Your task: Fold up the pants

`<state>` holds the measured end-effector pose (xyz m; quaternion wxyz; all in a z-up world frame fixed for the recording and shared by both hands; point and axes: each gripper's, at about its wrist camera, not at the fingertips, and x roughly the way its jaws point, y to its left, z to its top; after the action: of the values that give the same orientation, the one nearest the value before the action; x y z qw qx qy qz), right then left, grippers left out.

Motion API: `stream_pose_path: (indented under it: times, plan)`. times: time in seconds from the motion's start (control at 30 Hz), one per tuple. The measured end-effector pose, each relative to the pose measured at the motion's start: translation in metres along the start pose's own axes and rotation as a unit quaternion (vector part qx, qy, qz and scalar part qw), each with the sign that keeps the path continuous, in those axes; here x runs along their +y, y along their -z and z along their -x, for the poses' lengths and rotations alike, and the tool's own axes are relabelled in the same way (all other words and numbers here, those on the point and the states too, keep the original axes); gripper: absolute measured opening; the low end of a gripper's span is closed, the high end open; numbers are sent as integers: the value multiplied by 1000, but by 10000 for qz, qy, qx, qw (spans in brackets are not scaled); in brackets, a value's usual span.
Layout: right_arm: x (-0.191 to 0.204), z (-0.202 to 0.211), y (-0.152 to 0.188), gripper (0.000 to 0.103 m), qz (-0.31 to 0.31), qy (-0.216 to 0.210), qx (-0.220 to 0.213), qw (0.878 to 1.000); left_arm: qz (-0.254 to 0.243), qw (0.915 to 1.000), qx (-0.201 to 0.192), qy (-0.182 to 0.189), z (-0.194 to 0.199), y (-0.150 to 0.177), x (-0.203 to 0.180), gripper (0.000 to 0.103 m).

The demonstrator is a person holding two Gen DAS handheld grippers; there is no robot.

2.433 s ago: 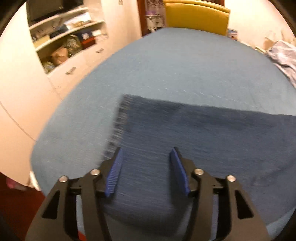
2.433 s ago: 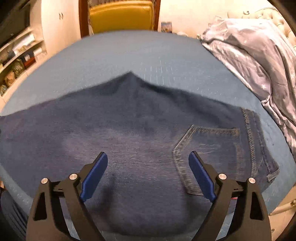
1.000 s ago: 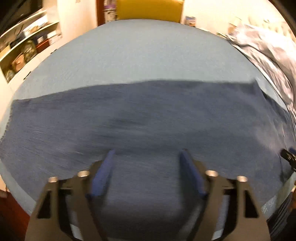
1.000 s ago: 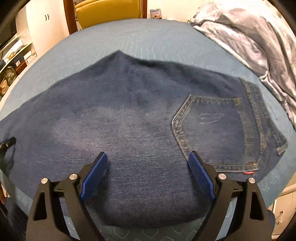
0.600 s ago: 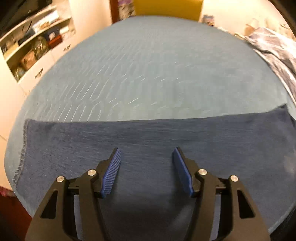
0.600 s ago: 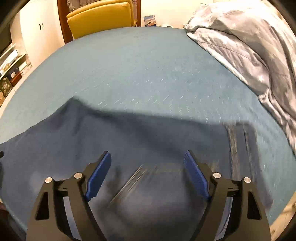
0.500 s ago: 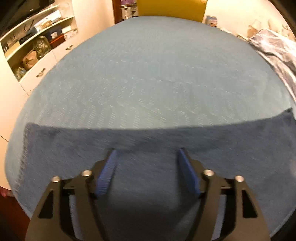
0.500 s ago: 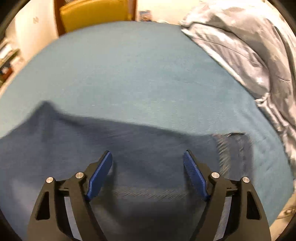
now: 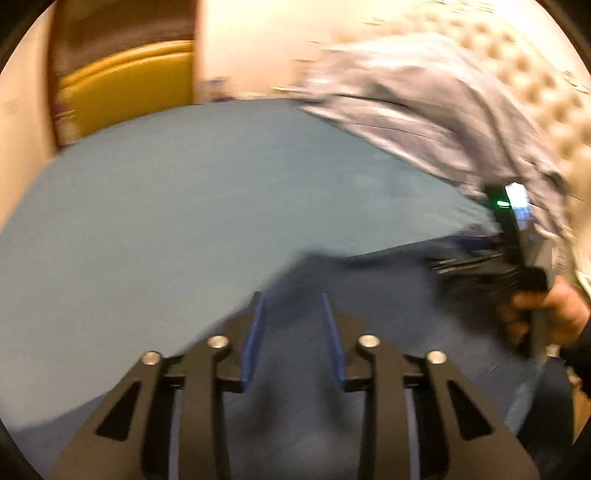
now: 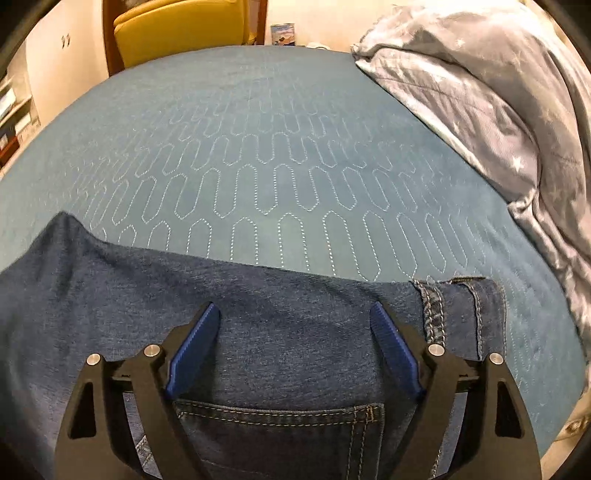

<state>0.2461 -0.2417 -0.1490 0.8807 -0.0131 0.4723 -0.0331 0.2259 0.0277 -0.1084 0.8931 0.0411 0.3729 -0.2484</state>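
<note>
Dark blue jeans (image 10: 288, 332) lie flat along the near edge of a blue quilted bed (image 10: 258, 147), waistband (image 10: 458, 314) at the right, a back pocket under the fingers. My right gripper (image 10: 293, 314) is open and empty just above the seat of the jeans. In the blurred left wrist view the jeans (image 9: 369, 306) fill the lower right. My left gripper (image 9: 291, 306) is open and empty over their far edge. The right gripper (image 9: 487, 266) shows there at the right, in a hand.
A grey star-patterned duvet (image 10: 498, 92) is heaped along the bed's right side. A yellow chair (image 10: 181, 26) stands beyond the far edge. The bed's near edge runs just below the jeans.
The left gripper has swung sharply to the right, from the leg end toward the waist end, and its view is blurred. The right gripper has dropped lower over the seat and pocket.
</note>
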Motion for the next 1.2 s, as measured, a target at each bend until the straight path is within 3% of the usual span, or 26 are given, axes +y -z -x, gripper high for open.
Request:
stream_pose_path:
  times: [0.07,0.1,0.17,0.2,0.3,0.4,0.57,0.63,0.7,0.77,0.87,0.9,0.97,1.03,1.07,1.13,1.2]
  plan:
    - [-6,8,-2,79,-39,-64,-71,9999,-138,9991,277,280,-41,-7,-13,24]
    - [-9,14,-3,79,-46,-126,-194,9997,-189,9985,482,203,-63,-8,-11,22]
    - [-19,24,-7,79,135,-25,-453,9989,-133,9980,619,-13,-87,-9,12,19]
    - [-25,22,-9,79,153,41,-461,9988,16,9980,623,133,-94,-13,26,23]
    - [-58,1,-14,79,-141,277,-233,9992,60,9985,515,-187,-99,-24,42,30]
    - [-65,-15,-11,79,-7,257,-159,9995,262,9989,326,-202,-84,-32,39,30]
    - [-63,-7,-14,79,-105,360,-184,9991,-164,9995,241,-110,-80,-33,-11,30]
    - [-59,6,-13,79,-111,481,-222,9985,-239,9980,375,-457,-76,-26,-22,30]
    - [-47,29,-5,80,-69,397,-273,9988,247,9972,310,-639,-50,-10,-14,32]
    - [-34,47,9,81,-178,331,-187,9991,701,9937,291,-826,-30,11,-10,50]
    - [-1,72,40,84,-98,70,-102,9999,1216,9826,472,-1323,12,64,4,56]
    - [13,79,52,84,-52,17,-44,10000,1423,9754,613,-1571,24,86,8,57]
    - [31,87,69,84,-14,-140,67,9999,1802,9648,822,-1730,41,120,16,57]
    - [45,92,86,84,46,-142,128,9998,1767,9635,775,-1857,61,146,12,60]
    - [50,91,93,84,85,-138,205,9997,1666,9622,852,-1977,65,152,8,70]
    - [58,80,105,84,187,-106,443,9988,1678,9611,956,-1973,72,160,5,72]
    - [63,77,113,86,341,65,340,9988,1580,9600,1083,-2040,75,162,1,73]
